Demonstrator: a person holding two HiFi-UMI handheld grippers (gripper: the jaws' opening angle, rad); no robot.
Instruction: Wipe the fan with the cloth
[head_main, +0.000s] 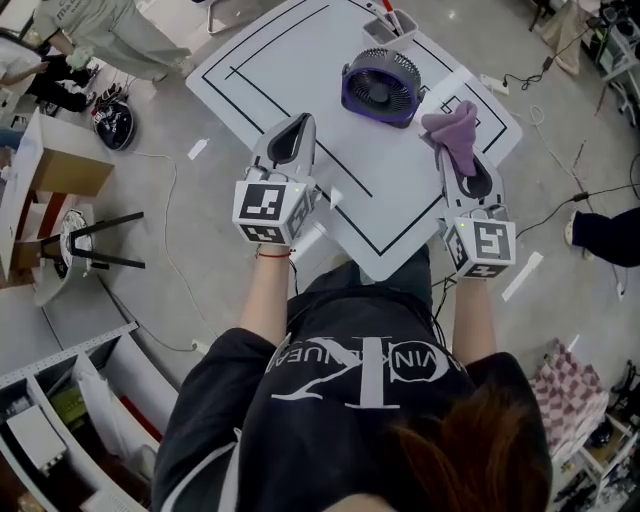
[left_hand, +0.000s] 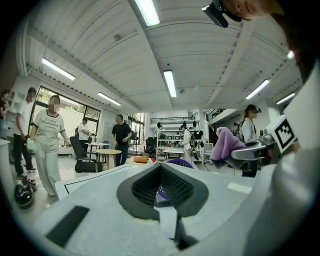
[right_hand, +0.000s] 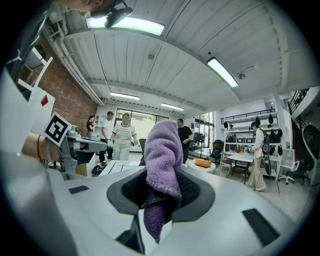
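Fan (head_main: 381, 86) sits at 12 o'clock on the white surface (head_main: 300, 60), purple housing, dark grille. Right claw (right_hand: 161, 195) is clenched on the purple cloth (right_hand: 162, 150), which bunches up above the jaws. In the head view the cloth is at 4 o'clock of the fan, close; can't tell if they touch. Left claw (head_main: 298, 125) is clenched with nothing in it, at 8 o'clock of the fan and apart from it.

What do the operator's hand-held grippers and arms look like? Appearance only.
The left hand-held gripper and right hand-held gripper are light grey tapered shells with dark teardrop openings. Each carries a white cube with black square markers. The person wears a black short-sleeved T-shirt with white print and a red band on the left wrist.
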